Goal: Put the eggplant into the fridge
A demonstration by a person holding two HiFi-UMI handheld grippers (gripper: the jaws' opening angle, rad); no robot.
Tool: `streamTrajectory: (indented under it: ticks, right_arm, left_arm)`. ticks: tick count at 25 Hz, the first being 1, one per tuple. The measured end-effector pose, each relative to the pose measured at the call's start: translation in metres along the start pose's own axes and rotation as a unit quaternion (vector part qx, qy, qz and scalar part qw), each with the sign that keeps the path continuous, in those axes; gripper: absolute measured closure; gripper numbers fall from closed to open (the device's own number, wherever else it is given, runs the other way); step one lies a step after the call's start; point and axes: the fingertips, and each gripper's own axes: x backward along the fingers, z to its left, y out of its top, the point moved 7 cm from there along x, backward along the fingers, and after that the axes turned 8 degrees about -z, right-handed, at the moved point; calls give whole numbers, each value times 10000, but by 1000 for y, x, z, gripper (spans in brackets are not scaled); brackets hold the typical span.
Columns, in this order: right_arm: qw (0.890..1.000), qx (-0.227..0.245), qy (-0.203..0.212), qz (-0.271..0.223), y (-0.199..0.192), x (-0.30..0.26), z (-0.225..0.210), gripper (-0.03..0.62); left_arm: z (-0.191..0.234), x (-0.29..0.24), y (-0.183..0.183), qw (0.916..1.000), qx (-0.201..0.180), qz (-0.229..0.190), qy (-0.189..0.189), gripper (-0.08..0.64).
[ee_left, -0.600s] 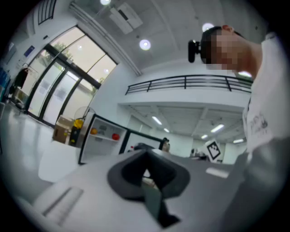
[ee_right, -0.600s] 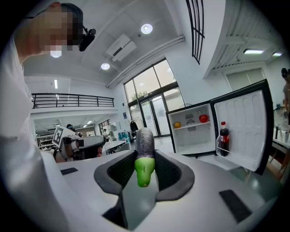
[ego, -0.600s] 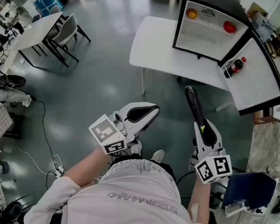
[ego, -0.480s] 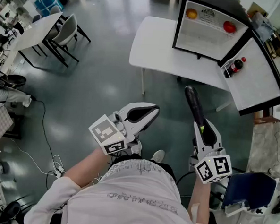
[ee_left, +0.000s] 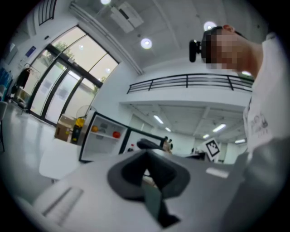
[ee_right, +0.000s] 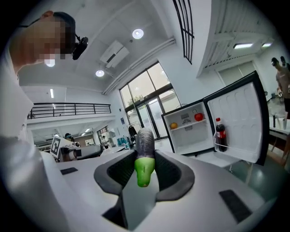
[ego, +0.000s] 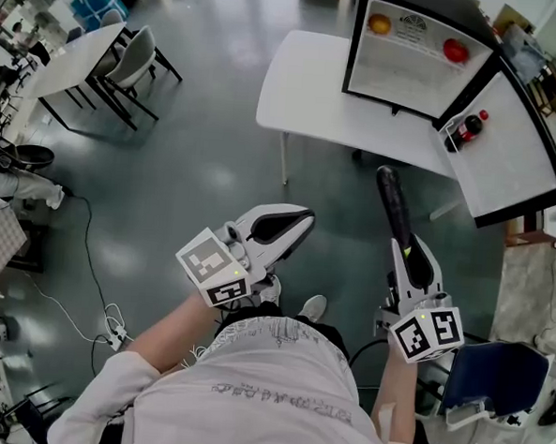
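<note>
A long dark purple eggplant with a green stem end sticks out forward from my right gripper, which is shut on its stem half. In the right gripper view the eggplant points toward the open fridge. The fridge stands at the upper right in the head view, its door swung wide. My left gripper hangs level at the left, jaws shut with nothing between them.
An orange and a tomato lie on the fridge's upper shelf. A cola bottle stands in the door rack. A white table stands before the fridge. Another table with chairs is far left. A blue chair is at my right.
My right gripper has edged slightly forward and to the right with the eggplant, toward the fridge. The left gripper has kept still.
</note>
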Motion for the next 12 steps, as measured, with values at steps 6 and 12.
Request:
streamTrajectory:
  ticks: [6, 12]
  right_arm:
    - [9999, 138, 18, 78, -1, 13, -8, 457]
    - [9999, 76, 86, 106, -4, 35, -24, 457]
  left_arm:
    - [-12, -5, -9, 10000, -16, 26, 89, 552]
    - [-34, -13, -24, 9998, -40, 84, 157, 552]
